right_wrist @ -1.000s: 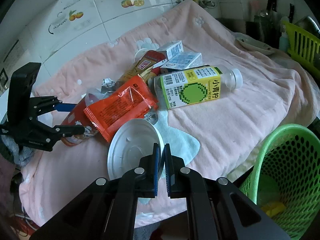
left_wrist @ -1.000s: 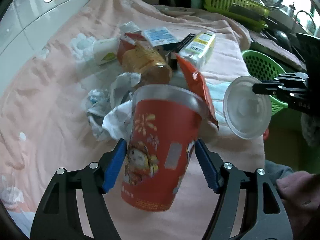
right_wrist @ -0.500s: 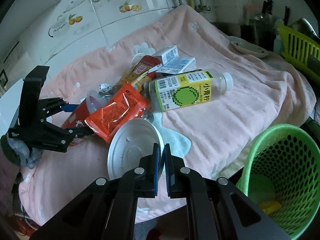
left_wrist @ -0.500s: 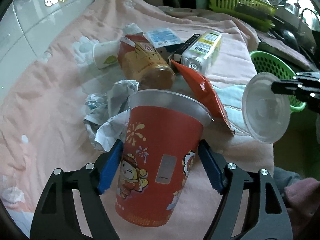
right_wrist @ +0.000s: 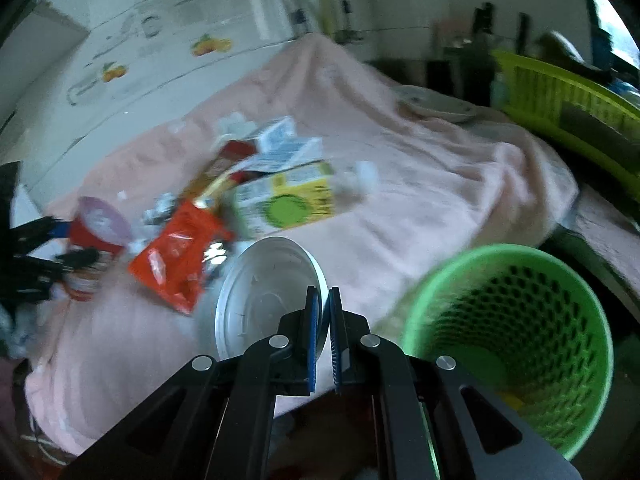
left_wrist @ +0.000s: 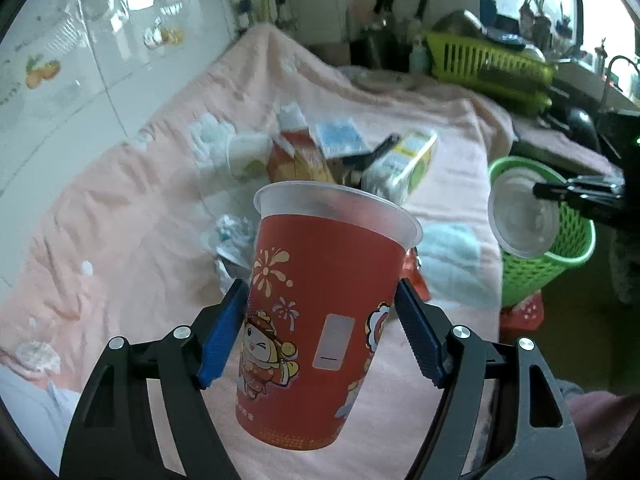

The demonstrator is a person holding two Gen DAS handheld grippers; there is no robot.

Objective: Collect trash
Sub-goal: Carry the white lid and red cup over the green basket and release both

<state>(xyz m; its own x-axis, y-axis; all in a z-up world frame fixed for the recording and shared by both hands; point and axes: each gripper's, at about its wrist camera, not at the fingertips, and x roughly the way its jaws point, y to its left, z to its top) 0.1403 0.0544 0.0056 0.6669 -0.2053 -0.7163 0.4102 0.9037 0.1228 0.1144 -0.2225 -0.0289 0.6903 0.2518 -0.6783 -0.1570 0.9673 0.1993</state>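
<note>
Above the blanket, the cup is clamped by the left gripper; the lid is pinched in the right gripper, likely for dropping into the bin.

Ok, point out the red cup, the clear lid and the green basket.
red cup [left_wrist: 320, 312], left wrist view, on its printed side wall.
clear lid [right_wrist: 268, 292], right wrist view, on its flat middle.
green basket [right_wrist: 516, 308], right wrist view, on its perforated inner wall.
</note>
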